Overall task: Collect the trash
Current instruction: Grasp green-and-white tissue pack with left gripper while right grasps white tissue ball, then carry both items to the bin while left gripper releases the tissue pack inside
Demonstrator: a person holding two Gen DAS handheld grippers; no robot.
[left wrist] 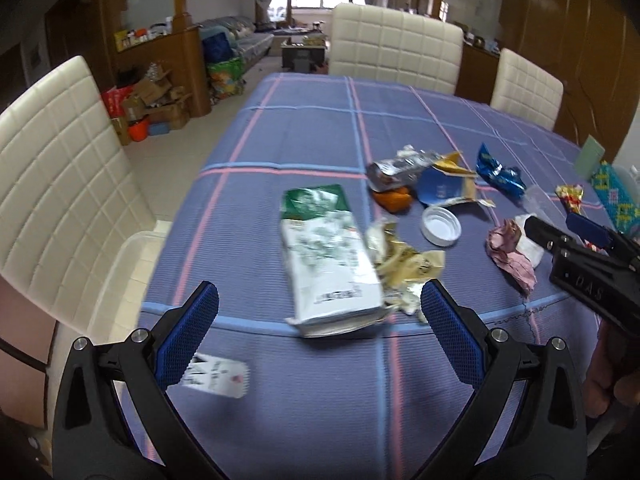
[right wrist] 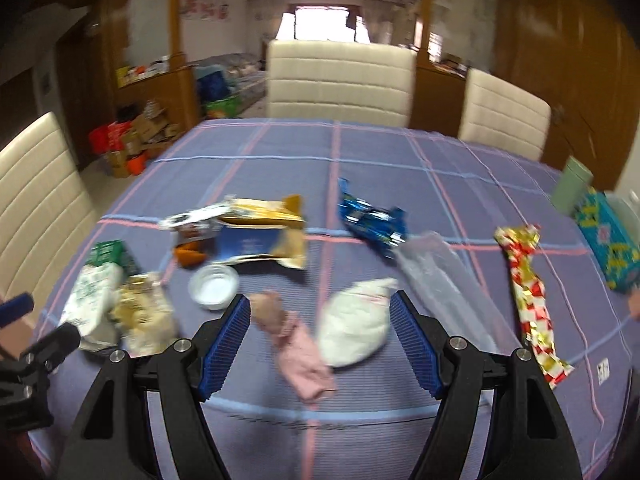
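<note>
A: How much of the collecting can be judged as done?

B: Very little, it seems. No bin or bag is shown in either view, and the trash is seen spread over the checked tablecloth (left wrist: 304, 128). Nothing is gripped. The left tongs (left wrist: 320, 312) are held wide open at the bottom of the left view, with the near end of a flattened green-and-white carton (left wrist: 328, 264) lying between the pads. Whether the pads touch it cannot be told.

A: And the right tongs?

B: The right tongs (right wrist: 320, 344) are spread open too, low in the right view. A pink wrapper (right wrist: 296, 348) and a white crumpled paper (right wrist: 356, 328) are framed between the fingers, but neither is clamped.

A: What else is left, going farther out?

B: At lower left of the left view a small white scrap (left wrist: 216, 376) is seen beside the left pad. Just right of the carton a crumpled gold foil (left wrist: 404, 268) is found, then a white lid (left wrist: 440, 226). Toward the middle of the frame a blue-and-tan torn box (left wrist: 444, 190), a silver wrapper (left wrist: 400, 168) and an orange piece (left wrist: 394, 200) are piled together. A blue wrapper (right wrist: 372, 222), a clear plastic sleeve (right wrist: 440, 280) and a red-and-gold wrapper (right wrist: 532, 296) are spread toward the right of the right view.

A: So the whole job is still ahead?

B: That is the judgement; every piece in view is yet to be picked up
</note>
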